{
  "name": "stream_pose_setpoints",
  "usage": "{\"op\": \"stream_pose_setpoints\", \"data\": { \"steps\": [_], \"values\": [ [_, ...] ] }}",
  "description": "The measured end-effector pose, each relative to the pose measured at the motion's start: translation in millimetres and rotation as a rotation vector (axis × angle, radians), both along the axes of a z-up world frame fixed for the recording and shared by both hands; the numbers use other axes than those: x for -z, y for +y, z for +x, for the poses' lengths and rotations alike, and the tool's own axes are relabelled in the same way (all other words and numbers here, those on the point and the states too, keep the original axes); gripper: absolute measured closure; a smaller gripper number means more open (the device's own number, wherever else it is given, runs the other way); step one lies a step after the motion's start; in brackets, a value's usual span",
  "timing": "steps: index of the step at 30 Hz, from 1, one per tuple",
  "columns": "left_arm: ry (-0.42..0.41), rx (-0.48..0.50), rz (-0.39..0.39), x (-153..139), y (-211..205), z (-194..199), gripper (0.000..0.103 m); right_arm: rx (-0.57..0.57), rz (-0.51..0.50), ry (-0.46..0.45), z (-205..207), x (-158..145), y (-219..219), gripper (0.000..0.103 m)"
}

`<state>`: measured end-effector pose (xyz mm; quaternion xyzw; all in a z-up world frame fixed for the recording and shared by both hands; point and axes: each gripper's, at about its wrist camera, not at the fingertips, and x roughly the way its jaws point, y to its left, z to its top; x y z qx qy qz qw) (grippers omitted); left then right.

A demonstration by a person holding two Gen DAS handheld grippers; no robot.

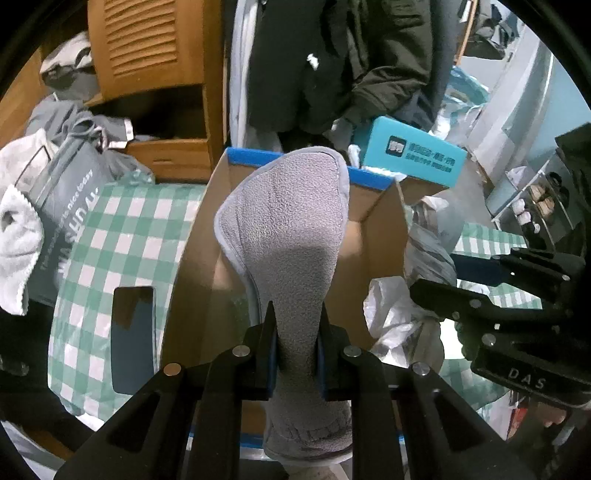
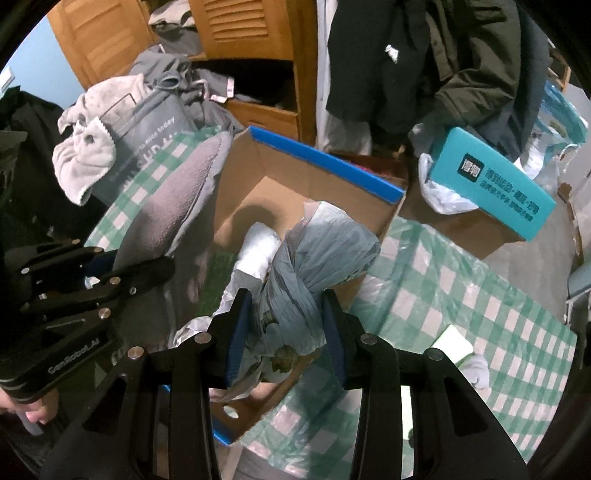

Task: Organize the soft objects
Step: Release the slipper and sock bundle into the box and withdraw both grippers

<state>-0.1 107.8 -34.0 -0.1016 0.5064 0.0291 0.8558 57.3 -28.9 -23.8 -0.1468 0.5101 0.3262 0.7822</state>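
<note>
Behind the work area I see a wooden cabinet (image 1: 155, 48) with a louvred door (image 2: 240, 26) above an open shelf. Dark jackets (image 1: 332, 62) hang to its right. A teal box with printed text (image 2: 495, 184) rests tilted on a second brown carton (image 2: 461, 225). The green-and-white checked cover (image 2: 461, 295) spreads underneath everything, and a dark phone (image 1: 133, 339) lies flat on it.
</note>
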Motion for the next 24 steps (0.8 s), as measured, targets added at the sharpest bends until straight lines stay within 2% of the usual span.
{"op": "stream_pose_setpoints", "data": {
  "steps": [6, 11, 12, 14, 17, 24],
  "values": [
    [0.023, -0.022, 0.001, 9, 5, 4, 0.083, -0.012, -0.006, 0.024, 1, 9, 5, 0.066],
    [0.023, -0.044, 0.023, 11, 6, 5, 0.072, -0.022, -0.012, 0.023, 0, 11, 7, 0.063],
    [0.021, -0.045, 0.019, 11, 7, 5, 0.07, -0.024, -0.01, 0.024, -1, 11, 6, 0.061],
    [0.015, -0.053, 0.022, 9, 7, 5, 0.057, -0.025, -0.008, 0.023, -1, 11, 5, 0.056],
    [0.001, -0.062, 0.029, 7, 7, 5, 0.053, -0.022, -0.011, 0.015, -2, 10, 3, 0.047],
    [0.01, -0.054, 0.022, 7, -1, 8, 0.05, -0.002, -0.015, -0.001, -3, 5, -12, 0.036]
  ]
}}
